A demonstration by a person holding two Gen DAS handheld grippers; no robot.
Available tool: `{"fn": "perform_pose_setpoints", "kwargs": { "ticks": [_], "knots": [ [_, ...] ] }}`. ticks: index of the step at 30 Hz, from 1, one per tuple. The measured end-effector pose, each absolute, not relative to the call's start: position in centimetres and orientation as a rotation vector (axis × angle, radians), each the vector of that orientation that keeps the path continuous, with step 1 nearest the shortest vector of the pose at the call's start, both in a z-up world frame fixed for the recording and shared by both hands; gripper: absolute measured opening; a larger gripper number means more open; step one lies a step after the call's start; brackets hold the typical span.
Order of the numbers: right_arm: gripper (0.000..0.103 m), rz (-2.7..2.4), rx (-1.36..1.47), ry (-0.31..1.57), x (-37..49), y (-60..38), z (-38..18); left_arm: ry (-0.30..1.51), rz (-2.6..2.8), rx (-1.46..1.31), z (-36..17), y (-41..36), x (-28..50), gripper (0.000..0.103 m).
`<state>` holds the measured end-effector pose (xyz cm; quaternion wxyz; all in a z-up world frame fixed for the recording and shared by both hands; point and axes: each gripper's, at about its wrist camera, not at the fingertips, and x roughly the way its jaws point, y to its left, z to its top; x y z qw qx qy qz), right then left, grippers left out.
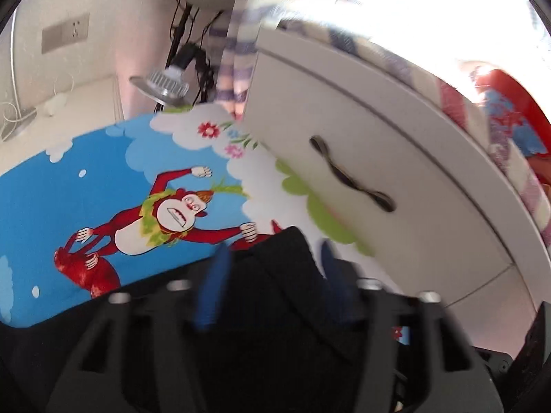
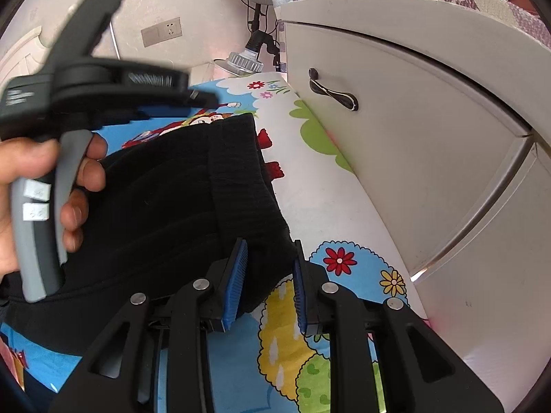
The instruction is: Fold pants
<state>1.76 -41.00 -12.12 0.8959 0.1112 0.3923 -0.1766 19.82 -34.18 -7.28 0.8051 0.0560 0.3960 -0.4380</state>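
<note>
**Desk:** What does the right wrist view show?

**Photographer:** Black ribbed knit pants lie folded on a bright cartoon-print sheet with flowers, clouds and blue sky. The right hand-held gripper, black with blue ribbed pads, is clenched on the pants' near corner; a thick fold of the black cloth is pinched between the pads. A white curved cabinet door with a dark metal handle stands off to that gripper's right, along the sheet's edge.

**Desk:** And the other one?

**Photographer:** A bare hand to the right gripper's left grips the grey handle of the left hand-held gripper, which reaches over the far part of the pants. Its own view is blurred with motion. Its blue pads stand apart, released, with a peak of the black cloth rising between them; I cannot tell whether either pad touches it.

**Desk:** Anything ahead of the left gripper?

**Photographer:** A red cartoon monkey printed on the blue sheet lies ahead and to its left, the same white cabinet to its right, and a grey wall socket on the wall far ahead.
</note>
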Motion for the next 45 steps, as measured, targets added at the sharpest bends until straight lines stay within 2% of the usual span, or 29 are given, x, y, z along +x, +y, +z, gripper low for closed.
{"fn": "perform_pose_setpoints", "kwargs": {
  "ticks": [3,5,7,10,13,15,19,23,26,28,31,33,34,35,36,40,41,42,44,45],
  "knots": [
    [0.017,-0.375,0.214,0.817,1.8,-40.8,-12.1,0.891,-0.948,0.164,-7.9,-34.2,18.6,0.057],
    [0.017,-0.38,0.204,0.819,1.8,-40.7,-12.1,0.908,-0.944,0.202,-8.6,-34.6,18.1,0.036],
    [0.017,-0.386,0.199,0.821,1.9,-40.6,-12.1,0.899,-0.926,0.312,-9.7,-35.8,17.7,0.029],
    [0.017,-0.389,0.196,0.824,2.1,-40.5,-12.1,0.952,-0.916,0.324,-11.2,-37.0,18.8,0.028],
    [0.017,-0.392,0.196,0.83,2.0,-40.5,-12.1,0.983,-0.925,0.254,-10.7,-36.6,19.9,0.028],
    [0.018,-0.393,0.192,0.83,2.0,-40.4,-12.1,0.959,-0.913,0.214,-9.7,-35.7,19.7,0.023],
    [0.019,-0.384,0.206,0.826,1.7,-40.6,-12.3,0.956,-0.924,0.086,-8.2,-32.0,17.8,0.023],
    [0.019,-0.359,0.244,0.796,1.1,-41.5,-11.0,0.958,-0.87,-0.041,-8.4,-27.2,15.3,0.016],
    [0.019,-0.413,0.206,0.745,0.3,-42.6,-9.0,0.93,-0.835,0.003,-9.2,-24.8,12.5,0.012],
    [0.019,-0.405,0.205,0.758,0.5,-43.3,-8.6,0.891,-0.861,-0.02,-9.4,-23.1,10.0,0.012],
    [0.019,-0.363,0.194,0.801,0.8,-43.4,-8.6,0.827,-0.927,0.023,-9.7,-22.7,6.3,0.021],
    [0.019,-0.348,0.236,0.832,1.1,-43.8,-9.1,0.782,-0.987,0.085,-9.9,-23.4,4.4,0.022],
    [0.019,-0.342,0.257,0.849,1.3,-43.9,-9.5,0.765,-1.02,0.128,-10.1,-24.0,3.2,0.029],
    [0.02,-0.334,0.272,0.866,1.7,-44.1,-9.9,0.751,-1.032,0.157,-10.4,-24.4,2.6,0.041],
    [0.02,-0.313,0.288,0.888,2.0,-44.2,-10.3,0.733,-1.046,0.197,-10.7,-24.9,1.9,0.047],
    [0.021,-0.242,0.346,0.916,2.8,-44.7,-10.7,0.614,-1.026,0.414,-11.8,-26.2,-0.6,0.05],
    [0.027,-0.226,0.367,0.917,3.0,-44.9,-10.7,0.594,-1.026,0.453,-12.1,-26.5,-1.1,0.05],
    [0.053,-0.213,0.389,0.914,3.2,-45.1,-10.6,0.573,-1.018,0.486,-12.3,-26.8,-1.5,0.05],
    [0.086,-0.223,0.403,0.892,3.7,-45.4,-10.2,0.553,-0.984,0.551,-13.0,-27.8,-1.8,0.048],
    [0.087,-0.227,0.405,0.885,3.8,-45.5,-9.9,0.549,-0.943,0.585,-13.6,-28.6,-1.7,0.043]
  ]
}}
